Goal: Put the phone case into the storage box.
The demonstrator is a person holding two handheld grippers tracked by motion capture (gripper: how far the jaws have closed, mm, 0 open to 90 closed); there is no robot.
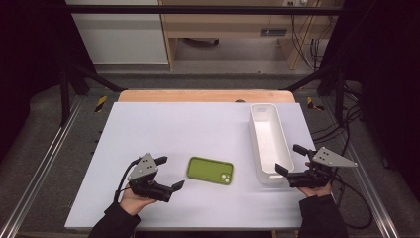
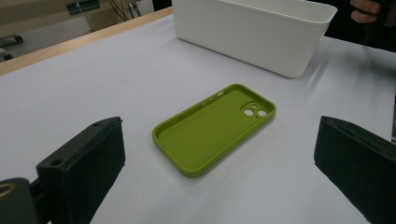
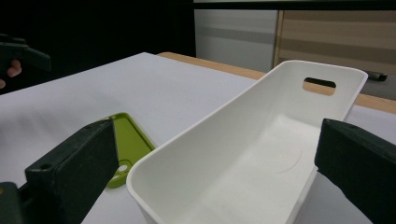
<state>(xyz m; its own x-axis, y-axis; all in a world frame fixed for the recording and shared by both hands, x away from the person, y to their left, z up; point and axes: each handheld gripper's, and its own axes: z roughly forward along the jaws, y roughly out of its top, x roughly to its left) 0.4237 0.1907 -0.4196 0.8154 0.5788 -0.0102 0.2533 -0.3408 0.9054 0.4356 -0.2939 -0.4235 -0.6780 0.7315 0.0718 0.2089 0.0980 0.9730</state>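
A green phone case (image 1: 210,170) lies flat on the white table, hollow side up, camera cutout toward the right. In the left gripper view the phone case (image 2: 215,129) sits just ahead, between the spread jaws. My left gripper (image 1: 169,173) is open, a short way left of the case. A long white bin (image 1: 269,140) stands empty to the right of the case. My right gripper (image 1: 291,159) is open at the bin's near right corner. The right gripper view looks into the bin (image 3: 261,154), with the phone case (image 3: 125,144) partly hidden behind its wall.
The white table sheet (image 1: 168,129) stretches bare behind the case, over a wooden tabletop edge (image 1: 198,95). Black frame bars and cables flank the table. A cabinet and desk stand beyond the far edge.
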